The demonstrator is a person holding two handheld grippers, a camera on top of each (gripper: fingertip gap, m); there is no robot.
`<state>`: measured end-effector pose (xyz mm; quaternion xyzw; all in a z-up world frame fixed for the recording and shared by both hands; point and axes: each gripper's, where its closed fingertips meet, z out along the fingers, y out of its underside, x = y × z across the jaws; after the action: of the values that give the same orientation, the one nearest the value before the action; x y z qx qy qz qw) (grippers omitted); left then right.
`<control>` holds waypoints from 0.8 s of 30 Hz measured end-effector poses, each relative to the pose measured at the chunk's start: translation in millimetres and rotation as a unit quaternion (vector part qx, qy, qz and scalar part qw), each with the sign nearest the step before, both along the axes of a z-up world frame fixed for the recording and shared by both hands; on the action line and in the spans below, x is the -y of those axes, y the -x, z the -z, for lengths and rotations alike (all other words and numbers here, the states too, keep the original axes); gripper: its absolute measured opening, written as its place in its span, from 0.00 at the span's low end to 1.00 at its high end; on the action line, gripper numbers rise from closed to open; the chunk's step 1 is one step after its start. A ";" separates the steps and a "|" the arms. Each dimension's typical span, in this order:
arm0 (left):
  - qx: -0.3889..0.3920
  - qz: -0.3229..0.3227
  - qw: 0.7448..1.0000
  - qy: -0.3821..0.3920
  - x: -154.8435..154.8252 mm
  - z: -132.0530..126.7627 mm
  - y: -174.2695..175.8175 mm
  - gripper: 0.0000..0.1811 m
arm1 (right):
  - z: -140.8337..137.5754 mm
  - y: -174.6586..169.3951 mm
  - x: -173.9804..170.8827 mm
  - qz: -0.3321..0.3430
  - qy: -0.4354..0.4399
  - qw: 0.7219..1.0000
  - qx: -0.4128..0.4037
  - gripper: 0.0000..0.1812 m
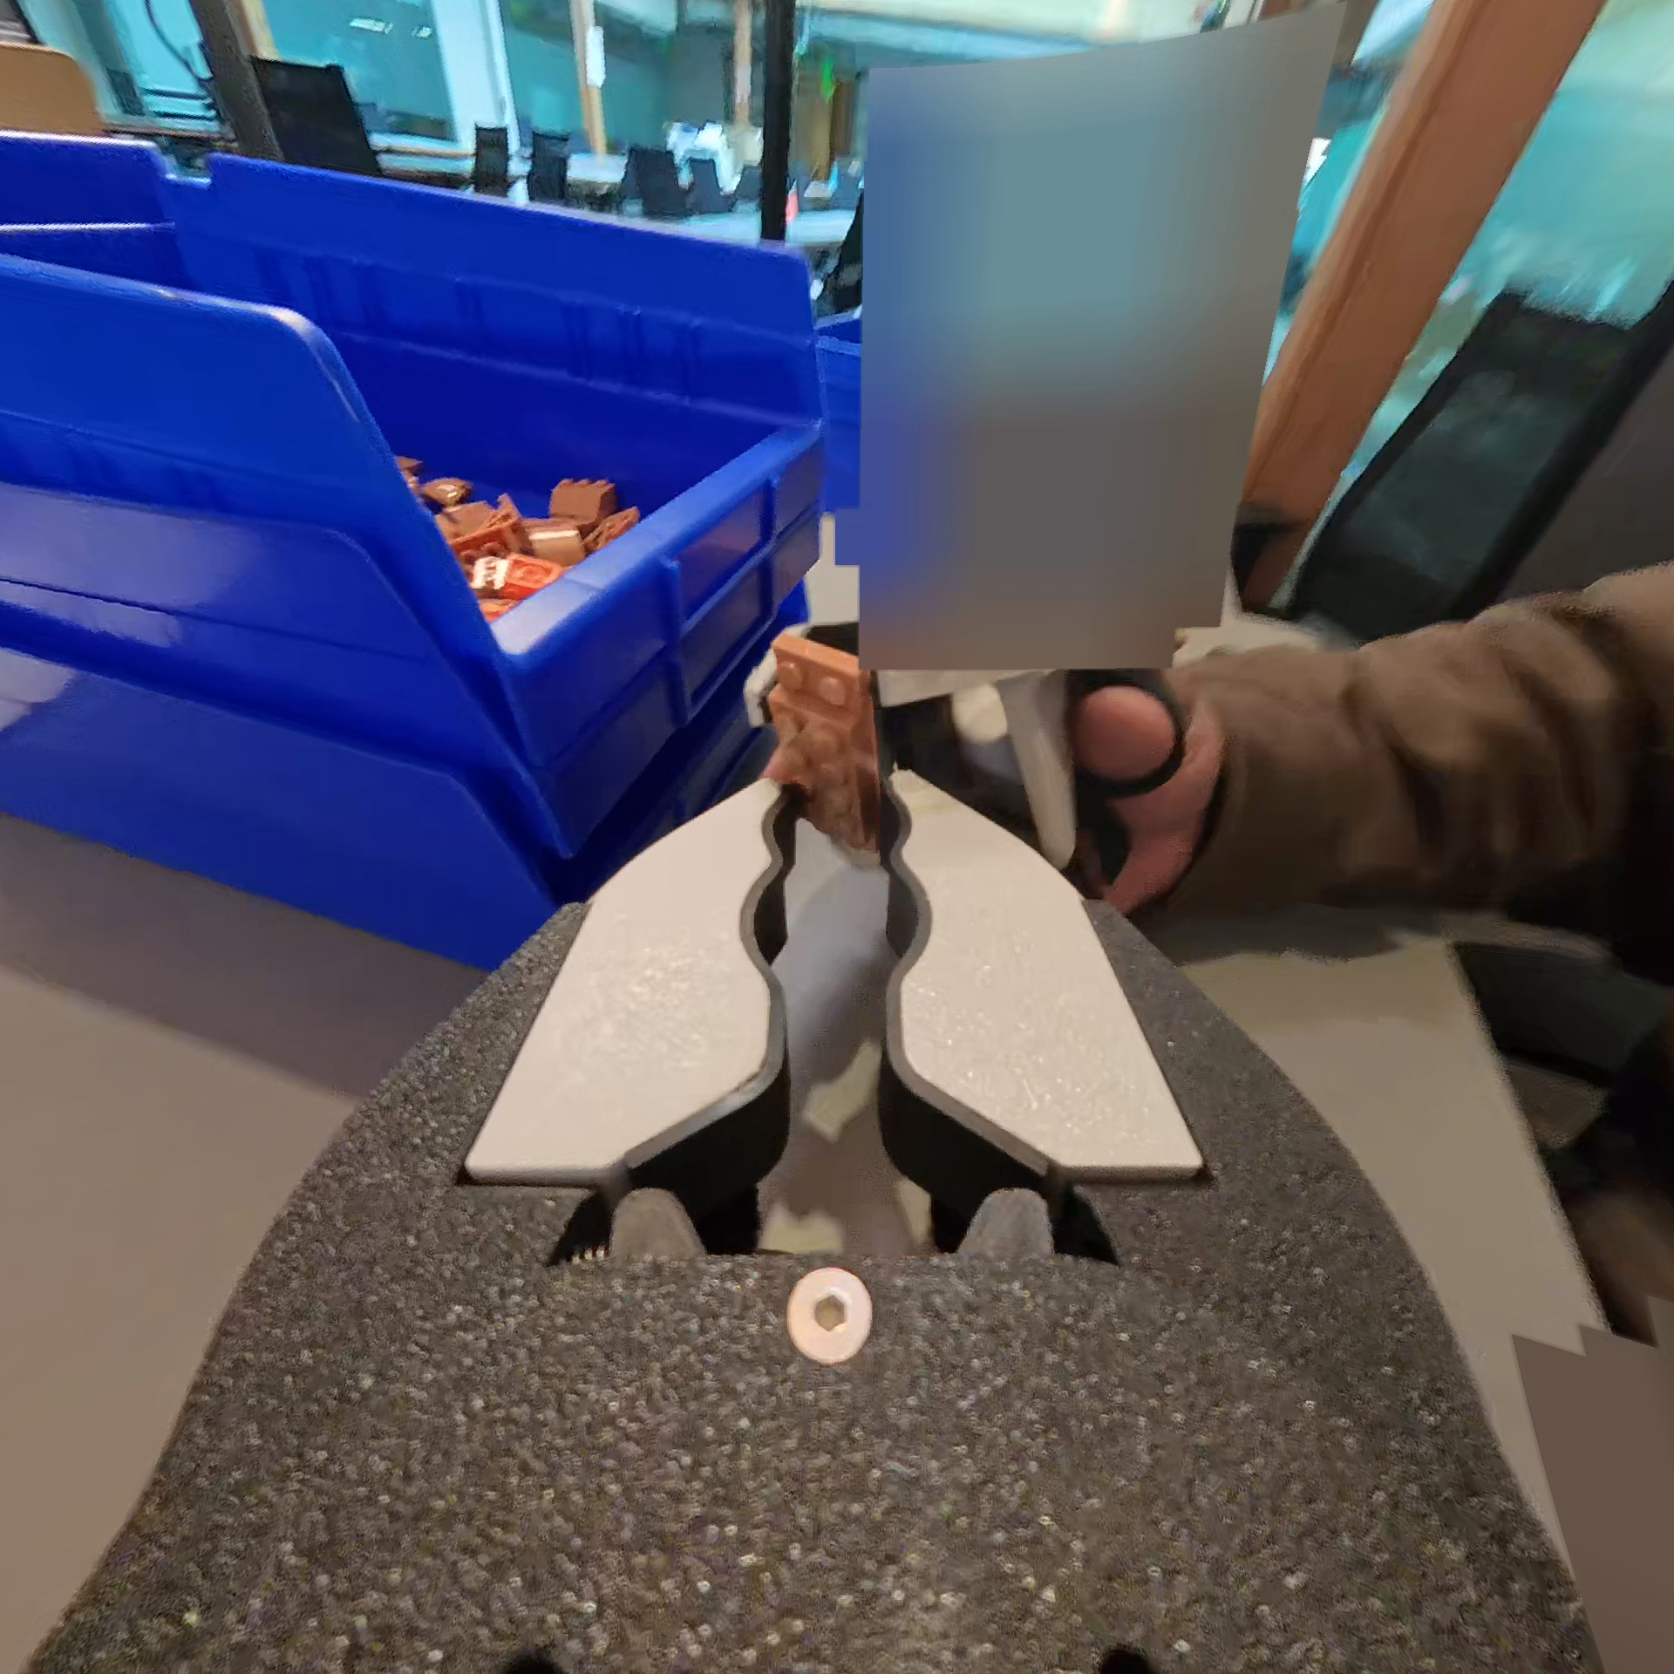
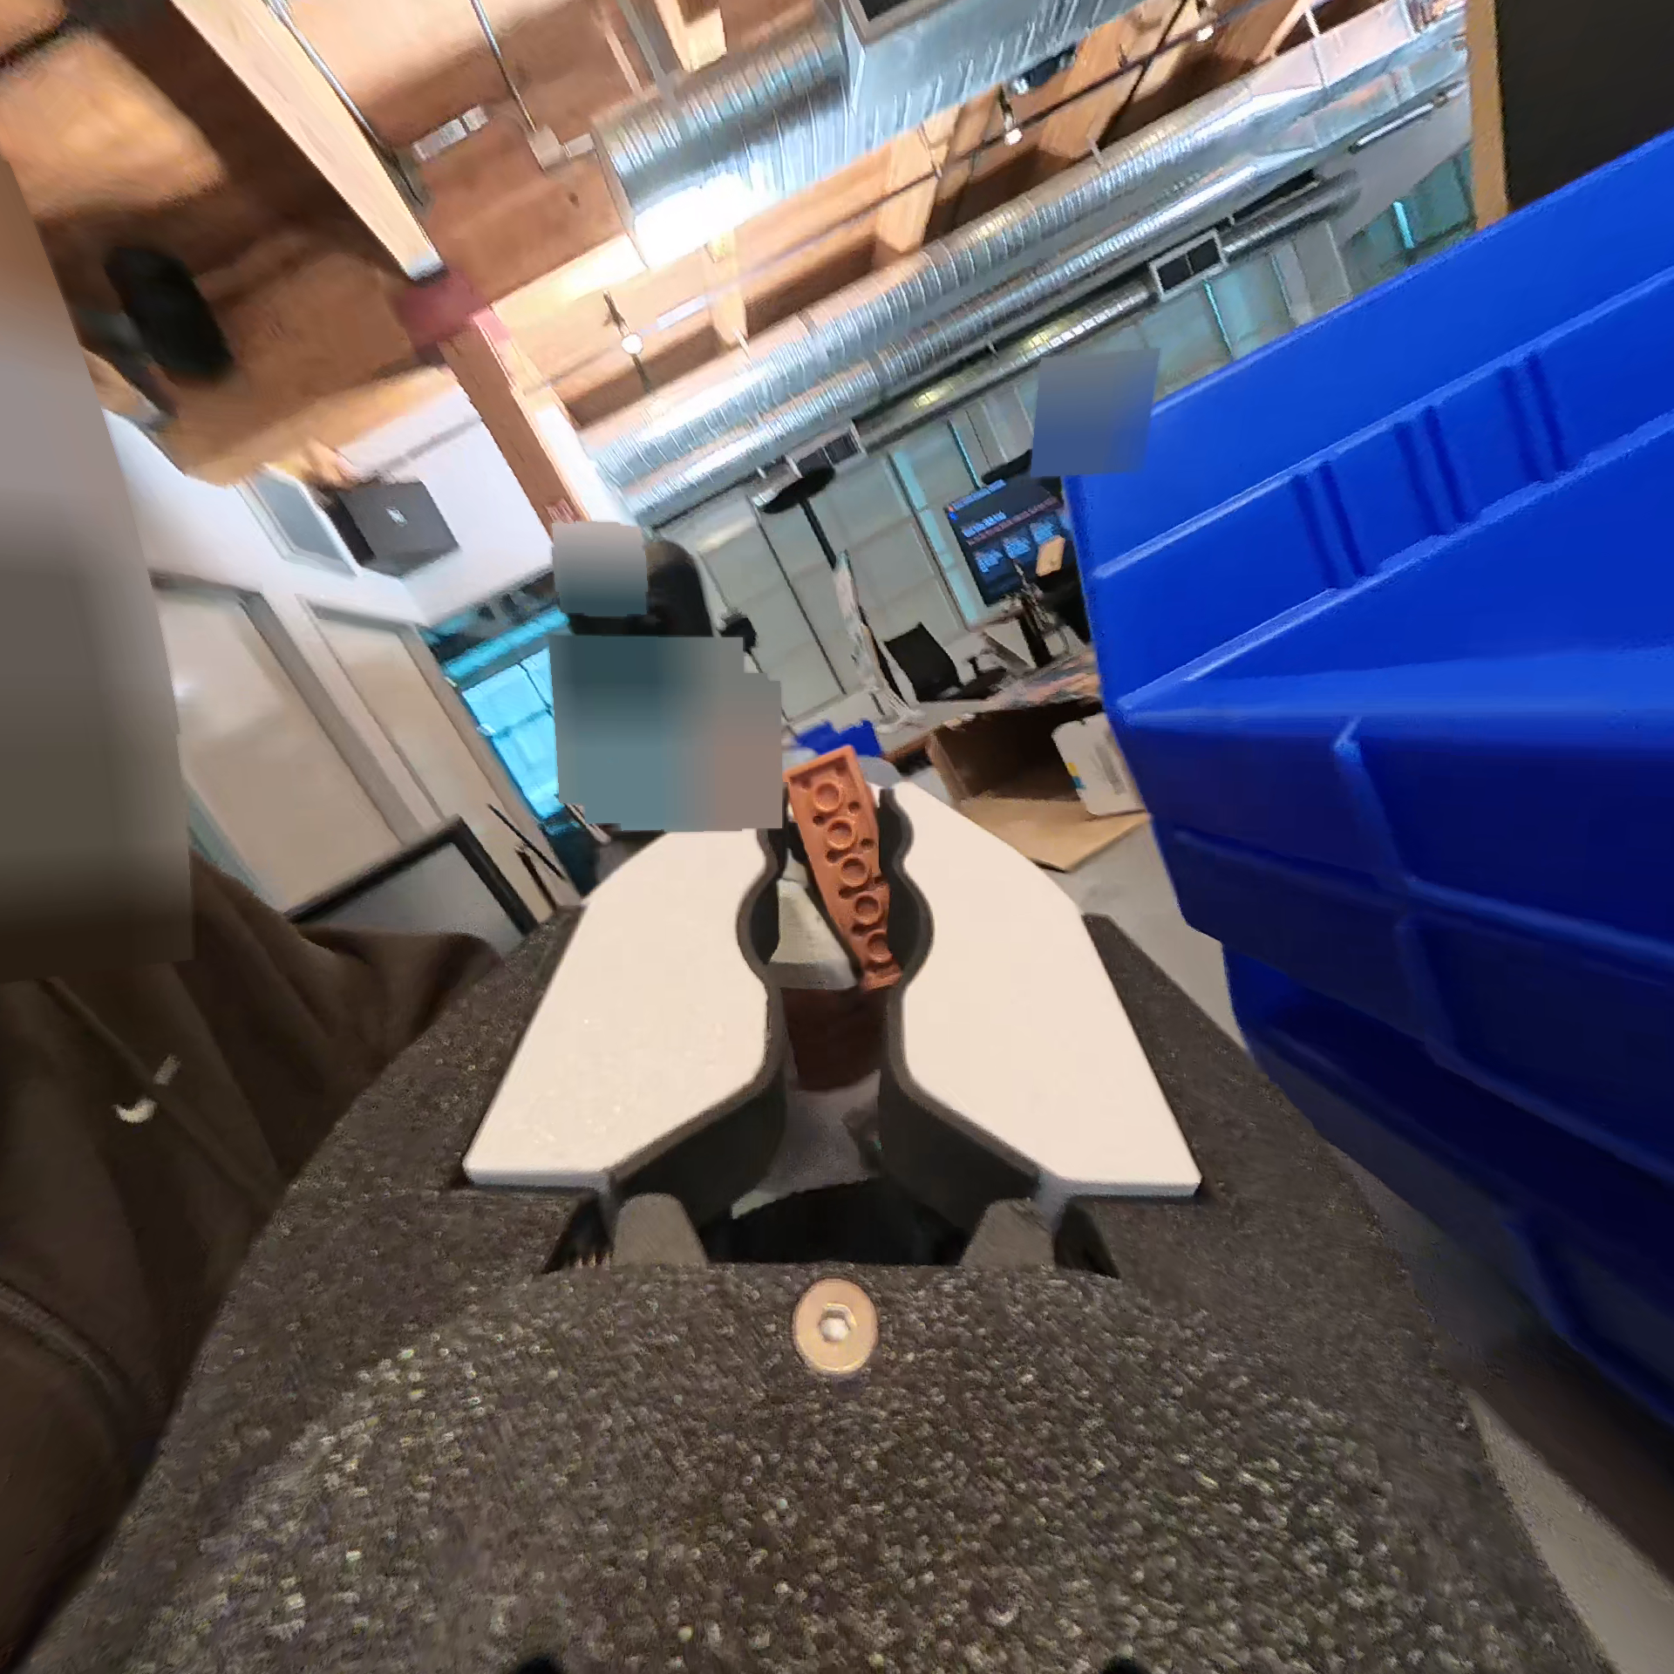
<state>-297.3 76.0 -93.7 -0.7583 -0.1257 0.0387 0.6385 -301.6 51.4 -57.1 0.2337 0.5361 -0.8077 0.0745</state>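
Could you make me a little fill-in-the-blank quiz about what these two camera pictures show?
1. The stacked bins beside the left tool are coloured ____.
2. The studded plate between the right tool's fingers is coloured ____.
3. The small pieces lie inside a ____.
4. The hand wears a sleeve coloured ____.

Missing words: blue; brown; bin; brown

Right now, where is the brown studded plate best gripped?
The brown plate is thin and tapered, its narrow end between the tips of the left hand-held gripper. So probably grip across its two long edges near the wider end, coming in along its length.
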 end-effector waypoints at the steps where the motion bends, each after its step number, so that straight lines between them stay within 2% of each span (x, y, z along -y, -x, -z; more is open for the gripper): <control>1: -0.021 -0.009 0.999 0.027 2.8 3.7 2.7 0.10 | 2.4 1.1 -1.0 0.009 -0.024 1.000 -0.013 0.10; 4: -0.092 -0.049 0.988 0.114 15.2 13.2 15.3 0.10 | 10.4 2.7 -4.6 0.041 -0.121 0.989 -0.075 0.10; 8: -0.170 -0.075 0.960 0.211 26.3 26.4 25.3 0.09 | 30.6 5.6 -5.1 0.087 -0.284 0.938 -0.180 0.13; 10: -0.198 -0.079 0.947 0.240 27.6 31.7 26.6 0.10 | 35.0 5.8 -2.2 0.102 -0.323 0.918 -0.209 0.15; 13: -0.230 -0.073 0.931 0.273 26.9 38.4 25.6 0.10 | 31.9 3.6 2.3 0.111 -0.325 0.912 -0.223 0.15; 17: -0.257 -0.059 0.920 0.291 23.9 42.4 21.4 0.10 | 41.2 4.0 3.6 0.112 -0.358 0.897 -0.232 0.14; 19: -0.264 -0.056 0.917 0.293 23.1 42.7 20.6 0.10 | 44.5 4.0 3.5 0.112 -0.369 0.892 -0.235 0.10; 22: -0.261 -0.048 0.926 0.268 21.4 38.6 18.7 0.10 | 41.5 2.0 3.1 0.108 -0.352 0.900 -0.233 0.09; 24: -0.221 -0.030 0.948 0.227 19.2 33.3 14.1 0.10 | 34.4 1.2 -0.6 0.097 -0.313 0.920 -0.213 0.09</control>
<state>-311.4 56.8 -127.0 -0.8512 0.0078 0.2523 0.4602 -302.8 52.0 -91.5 0.1186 0.7393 -0.6328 -0.1973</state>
